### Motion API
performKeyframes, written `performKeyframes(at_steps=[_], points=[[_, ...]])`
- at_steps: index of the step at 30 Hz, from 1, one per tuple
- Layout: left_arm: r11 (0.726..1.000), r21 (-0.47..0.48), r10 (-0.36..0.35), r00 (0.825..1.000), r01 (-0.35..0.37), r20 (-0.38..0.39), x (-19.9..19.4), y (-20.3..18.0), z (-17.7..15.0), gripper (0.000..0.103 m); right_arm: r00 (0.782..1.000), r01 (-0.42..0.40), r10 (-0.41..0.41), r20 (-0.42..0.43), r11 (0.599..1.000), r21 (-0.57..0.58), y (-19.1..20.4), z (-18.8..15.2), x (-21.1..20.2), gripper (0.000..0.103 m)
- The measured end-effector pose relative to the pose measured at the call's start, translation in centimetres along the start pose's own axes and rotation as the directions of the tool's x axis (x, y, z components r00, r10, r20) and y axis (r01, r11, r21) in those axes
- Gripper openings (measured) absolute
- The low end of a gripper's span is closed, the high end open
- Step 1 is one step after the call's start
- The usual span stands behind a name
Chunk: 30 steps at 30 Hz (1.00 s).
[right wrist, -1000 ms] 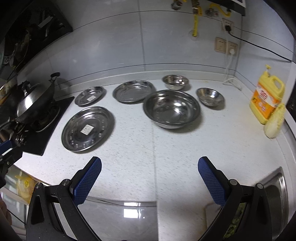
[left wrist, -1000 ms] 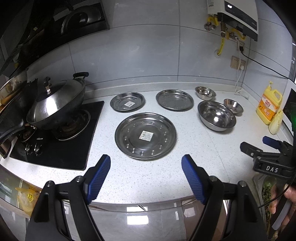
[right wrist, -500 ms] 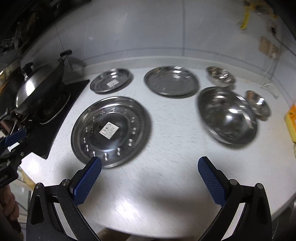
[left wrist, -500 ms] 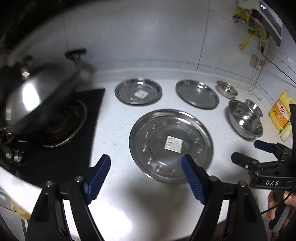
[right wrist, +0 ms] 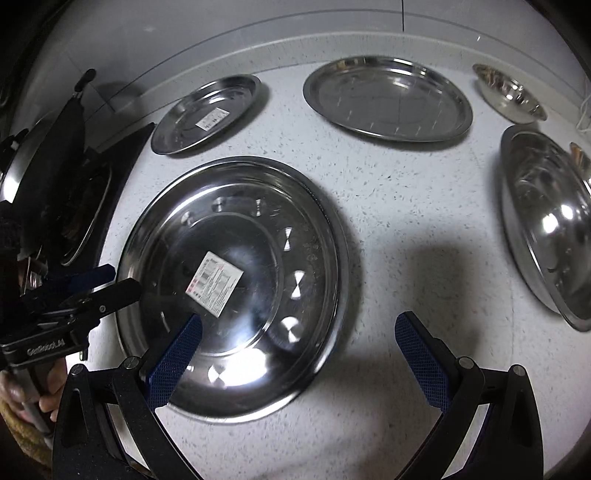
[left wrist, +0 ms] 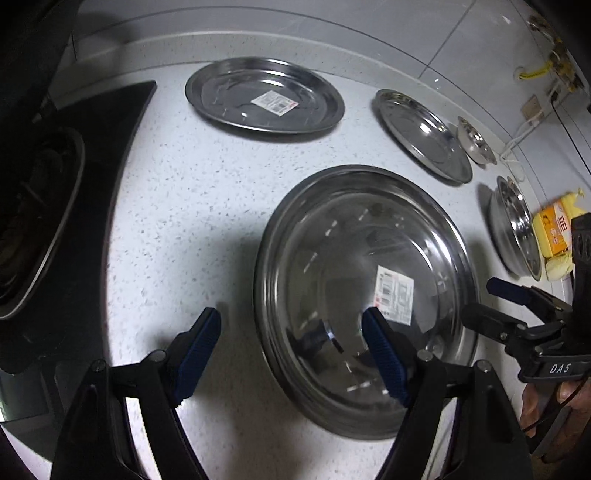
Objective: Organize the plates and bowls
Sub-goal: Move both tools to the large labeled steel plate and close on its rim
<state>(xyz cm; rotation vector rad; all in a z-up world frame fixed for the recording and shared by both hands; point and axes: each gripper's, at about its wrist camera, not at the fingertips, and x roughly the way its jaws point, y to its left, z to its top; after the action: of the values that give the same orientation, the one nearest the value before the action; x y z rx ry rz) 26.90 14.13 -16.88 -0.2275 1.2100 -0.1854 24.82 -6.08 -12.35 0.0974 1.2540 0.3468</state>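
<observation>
A large steel plate with a label lies on the white counter; it also shows in the right wrist view. My left gripper is open and low, straddling the plate's left rim. My right gripper is open, straddling its right rim. Behind lie a smaller labelled plate and a plain plate. A large bowl and a small bowl sit to the right.
A black gas hob with a wok borders the counter on the left. A yellow detergent bottle stands at the far right. A grey tiled wall closes the back.
Both grippers have come down and forward close over the large plate, one at each side of it. Both jaws stay open.
</observation>
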Motion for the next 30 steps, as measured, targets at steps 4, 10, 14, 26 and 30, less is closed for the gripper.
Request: performKeyframes(at_steps=[4,10,14,26,30], points=[[1.000,0.009,0.001,1.000,-0.001,0.002,0.4,-0.1,0.6,0.077,0.999,-0.035,0.035,-0.030,0.999,-0.005,-0.5,0.8,0.9,0.102],[0.999,0.032,0.016,1.000,-0.016,-0.004,0.6,-0.3,0.5,0.077,0.996,-0.072,0.070,-0.055,0.997,-0.033,-1.0,0.9,1.4,0.084],[0.990,0.125,0.063,0.998,-0.059,-0.027,1.0,-1.5,0.3,0.077,0.996,-0.078,0.074,-0.056,0.994,-0.072,-1.1,0.9,1.4,0.075],[0.997,0.009,0.083,0.996,-0.082,-0.024,0.6,0.7,0.8,0.010,0.994,-0.105,0.101,-0.047,0.990,-0.092,-3.1,0.7,0.9,0.012],[0.996,-0.010,0.093,0.995,-0.093,-0.026,0.4,0.6,0.2,0.010,0.993,-0.111,0.107,-0.038,0.989,-0.103,-3.0,0.7,0.8,0.012]])
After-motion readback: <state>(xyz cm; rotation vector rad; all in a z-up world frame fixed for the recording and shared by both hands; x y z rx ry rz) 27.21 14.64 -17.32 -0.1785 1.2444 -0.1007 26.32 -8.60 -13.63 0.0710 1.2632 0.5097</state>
